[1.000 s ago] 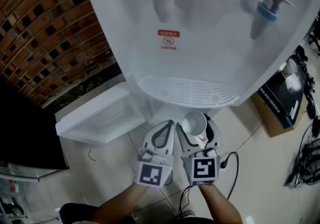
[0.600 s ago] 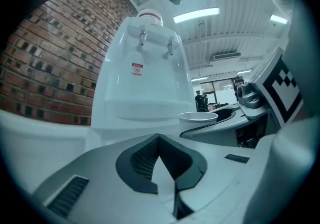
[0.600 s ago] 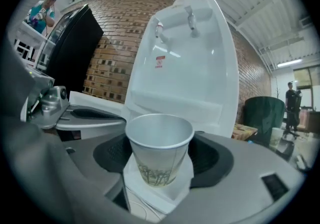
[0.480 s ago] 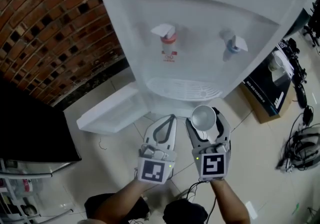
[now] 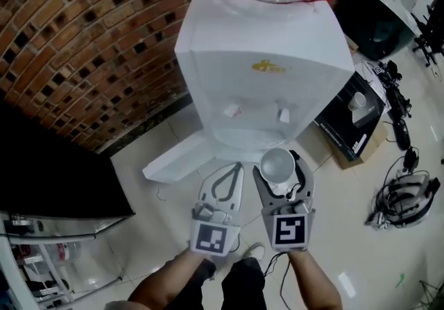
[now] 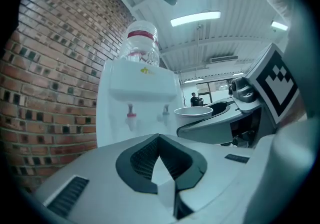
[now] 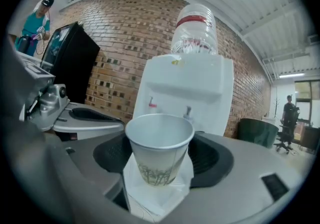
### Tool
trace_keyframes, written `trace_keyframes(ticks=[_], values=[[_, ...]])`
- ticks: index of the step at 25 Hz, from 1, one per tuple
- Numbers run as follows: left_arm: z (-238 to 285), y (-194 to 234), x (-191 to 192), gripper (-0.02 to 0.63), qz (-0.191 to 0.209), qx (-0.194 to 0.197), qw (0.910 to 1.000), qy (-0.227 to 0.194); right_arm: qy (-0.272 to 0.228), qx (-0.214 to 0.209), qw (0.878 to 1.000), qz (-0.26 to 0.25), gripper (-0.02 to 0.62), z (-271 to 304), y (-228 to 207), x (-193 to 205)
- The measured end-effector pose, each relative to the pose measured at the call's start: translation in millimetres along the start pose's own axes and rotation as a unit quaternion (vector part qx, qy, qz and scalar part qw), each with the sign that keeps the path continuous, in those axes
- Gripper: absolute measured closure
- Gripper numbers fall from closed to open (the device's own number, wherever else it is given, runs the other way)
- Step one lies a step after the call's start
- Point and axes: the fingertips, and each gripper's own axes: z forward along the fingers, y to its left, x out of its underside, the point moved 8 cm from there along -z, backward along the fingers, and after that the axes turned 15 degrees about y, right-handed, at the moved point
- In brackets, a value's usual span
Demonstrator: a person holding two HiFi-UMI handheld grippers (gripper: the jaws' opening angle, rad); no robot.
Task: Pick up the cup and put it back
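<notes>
A white paper cup [image 5: 276,161] with a green print stands upright between the jaws of my right gripper [image 5: 279,167], which is shut on its lower body. In the right gripper view the cup [image 7: 159,148] fills the middle, empty inside, with the right gripper [image 7: 159,157] closed around it. My left gripper [image 5: 234,171] hangs just left of it, shut with nothing held. The left gripper view shows the left gripper [image 6: 160,140] closed and the cup [image 6: 193,113] to its right. A white water dispenser [image 5: 263,73] with a red tap [image 5: 231,111] and a blue tap [image 5: 284,116] stands ahead, apart from both grippers.
A brick wall [image 5: 90,31] runs behind the dispenser. A black cabinet [image 5: 48,170] stands at the left, and a white panel [image 5: 177,157] lies on the floor. A box [image 5: 350,125] and cables [image 5: 402,194] sit at the right. A person [image 7: 287,113] stands far off.
Both grippers and the head have drawn back from the dispenser, which now looks smaller and farther away. The cup stays in the right gripper.
</notes>
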Motion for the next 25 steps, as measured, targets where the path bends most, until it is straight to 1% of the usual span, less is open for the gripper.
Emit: trace_keyframes(ticks=[6,11,14,17,20,25], values=[[-27,10,-101,0.606,0.002,-0.007,1.0,-0.001,-0.009,-0.012,1.0,0.01,0.247,-53,-8,-89],[-50,9,-181,0.606,-0.009,-0.01,0.9999,0.007,-0.015,-0.014,0.999,0.03,0.247,-104,-19,-159],[-60,15,-236,0.606,0.002,-0.018,0.9998,-0.003,-0.024,-0.018,0.999,0.038,0.247,-134,-26,-201],[-64,15,-287,0.606,0.012,-0.013,0.9997,-0.018,-0.03,-0.021,0.998,0.049,0.247,-161,-35,-237],[-72,11,-319,0.606,0.012,-0.003,0.9995,-0.031,-0.034,-0.025,0.998,0.054,0.247,-181,-38,-263],[-84,5,-340,0.606,0.009,-0.002,0.9988,-0.048,-0.046,-0.014,0.997,0.063,0.249,-200,-40,-281]])
